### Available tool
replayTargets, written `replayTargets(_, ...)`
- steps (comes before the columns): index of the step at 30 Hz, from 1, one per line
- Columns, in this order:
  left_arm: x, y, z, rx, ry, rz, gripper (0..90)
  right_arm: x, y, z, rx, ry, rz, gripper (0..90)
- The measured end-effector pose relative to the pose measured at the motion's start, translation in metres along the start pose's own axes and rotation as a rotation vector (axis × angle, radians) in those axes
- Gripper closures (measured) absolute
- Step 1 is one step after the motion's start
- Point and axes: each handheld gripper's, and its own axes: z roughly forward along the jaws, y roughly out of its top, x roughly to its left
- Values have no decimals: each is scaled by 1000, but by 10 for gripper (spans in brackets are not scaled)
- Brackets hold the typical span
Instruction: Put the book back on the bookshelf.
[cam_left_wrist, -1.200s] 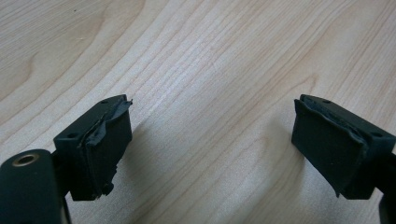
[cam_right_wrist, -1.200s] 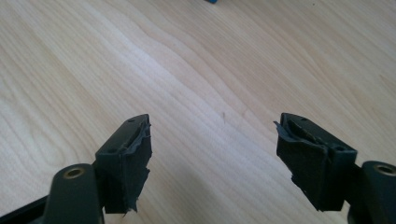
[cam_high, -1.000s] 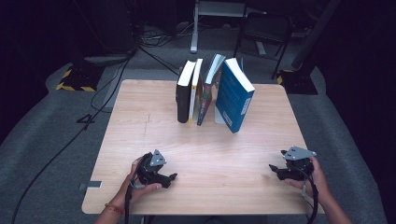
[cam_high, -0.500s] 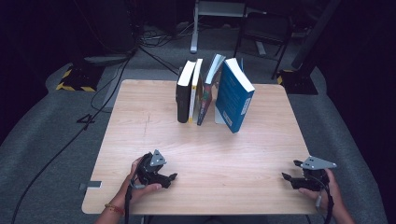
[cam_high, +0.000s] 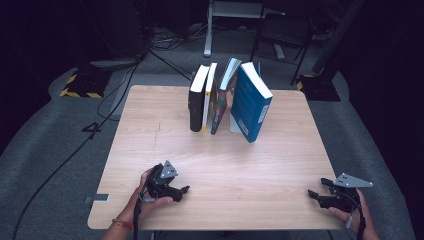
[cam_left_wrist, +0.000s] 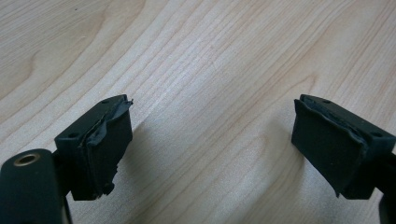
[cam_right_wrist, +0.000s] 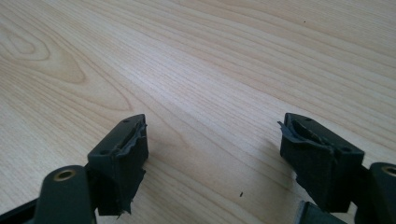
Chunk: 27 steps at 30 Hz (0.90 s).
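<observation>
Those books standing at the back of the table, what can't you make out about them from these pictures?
- Titles: print on the blue book is too small in the high view.
- Black book and its thin neighbour: touching or apart, unclear.
- The leaning book: cover mostly hidden by its neighbours.

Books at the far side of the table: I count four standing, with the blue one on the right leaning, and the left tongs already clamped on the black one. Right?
Not quite. The left tongs are open and empty at the near edge of the table, far from the black book; the left gripper view shows bare wood between them. Four books do stand, and the blue book leans.
</observation>
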Motion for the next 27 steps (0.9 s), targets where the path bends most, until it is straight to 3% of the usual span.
replayTargets(27, 2, 1, 1, 3, -14, 11, 117, 1, -1, 0, -2, -12, 8, 233)
